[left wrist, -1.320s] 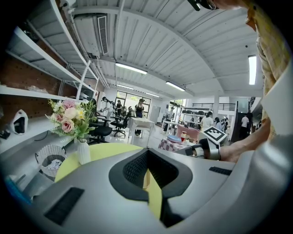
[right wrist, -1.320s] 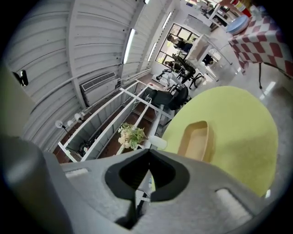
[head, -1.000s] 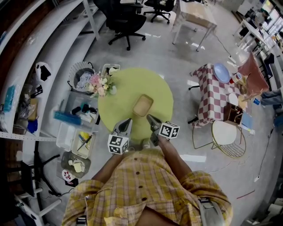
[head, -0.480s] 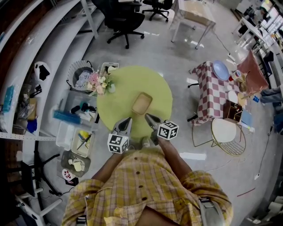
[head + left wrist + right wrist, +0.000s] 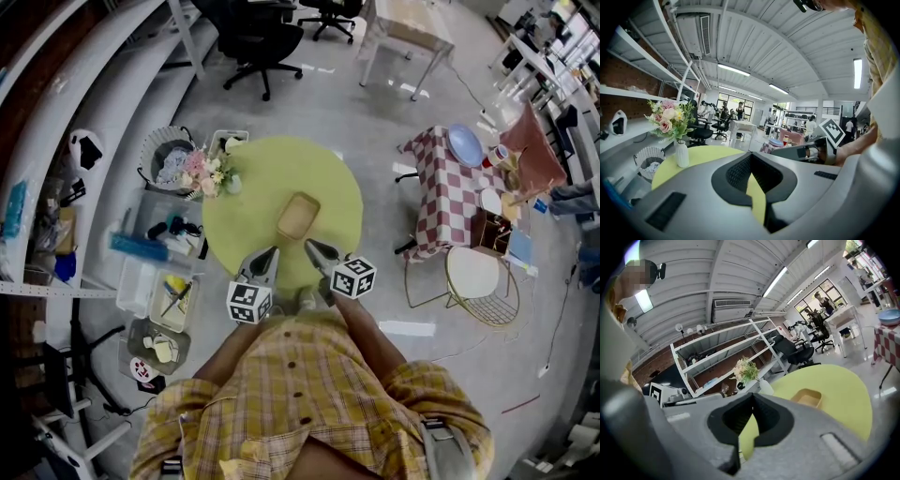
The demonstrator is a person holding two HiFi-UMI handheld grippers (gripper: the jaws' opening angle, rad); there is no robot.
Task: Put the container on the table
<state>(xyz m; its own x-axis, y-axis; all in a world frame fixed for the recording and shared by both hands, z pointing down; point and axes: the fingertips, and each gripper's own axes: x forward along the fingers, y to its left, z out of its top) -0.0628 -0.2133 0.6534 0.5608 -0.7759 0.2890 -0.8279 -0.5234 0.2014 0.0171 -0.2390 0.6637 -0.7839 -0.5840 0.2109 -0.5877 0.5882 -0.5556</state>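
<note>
Two tongs show low in my head view, both over the near edge of the round yellow-green desk. The left tongs are pressed together with nothing in them: in their own view I see the dark pads meet at the tip, with only desk top showing through the gap behind. The right tongs are pressed together as well and carry nothing, their tip angled toward the middle of the desk. The container, a shallow tan tray with rounded corners, lies flat on the desk near its middle, just past the right tongs and touching neither pair. A white vase of pink and cream flowers stands at the desk's left edge, well apart from the container. Off to my right I see a smaller desk under a red-checked cloth, with a blue plate on it, and a wire chair beside it
</note>
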